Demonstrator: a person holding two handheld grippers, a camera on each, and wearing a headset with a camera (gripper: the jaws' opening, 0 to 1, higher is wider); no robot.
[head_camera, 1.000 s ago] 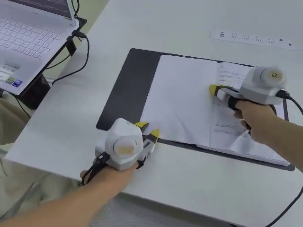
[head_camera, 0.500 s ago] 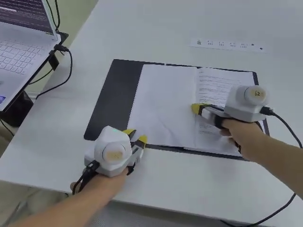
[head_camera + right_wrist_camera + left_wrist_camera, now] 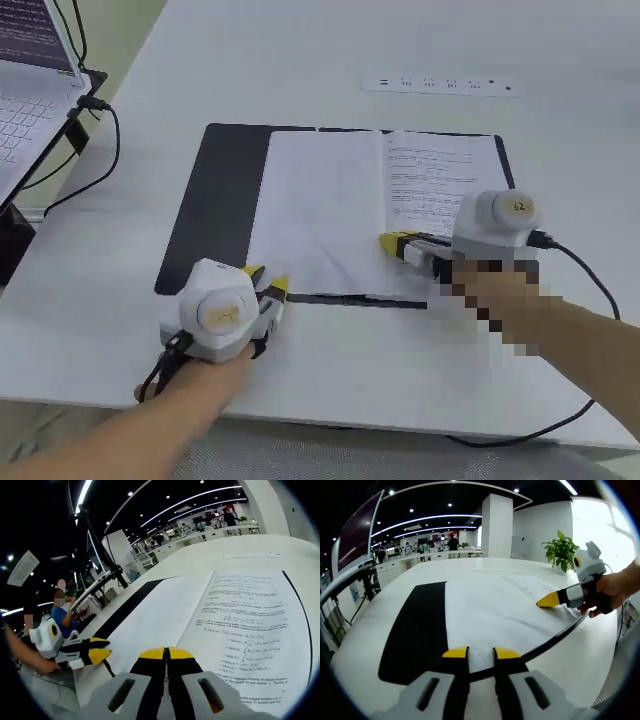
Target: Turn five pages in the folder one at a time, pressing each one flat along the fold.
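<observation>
The folder lies open on the white table, its black inner cover (image 3: 210, 200) at the left. A blank white page (image 3: 320, 210) lies turned over it, and a printed page (image 3: 440, 175) lies at the right. My right gripper (image 3: 388, 242) is shut, and its yellow tips rest on the paper by the fold, toward the near edge. My left gripper (image 3: 266, 280) sits at the folder's near edge below the white page, jaws slightly apart with nothing between them. In the left gripper view the right gripper (image 3: 545, 601) touches the white page (image 3: 490, 610). The right gripper view shows the printed page (image 3: 250, 625) and the left gripper (image 3: 97, 652).
A white power strip (image 3: 445, 85) lies beyond the folder. A laptop (image 3: 20, 60) with a black cable (image 3: 90, 160) stands at the far left. The right gripper's cable (image 3: 590, 290) trails off the near right. The table's front edge runs just behind both hands.
My right gripper has slid along the fold toward the near edge of the folder. The left gripper has stayed at the folder's near edge. The head camera has shifted.
</observation>
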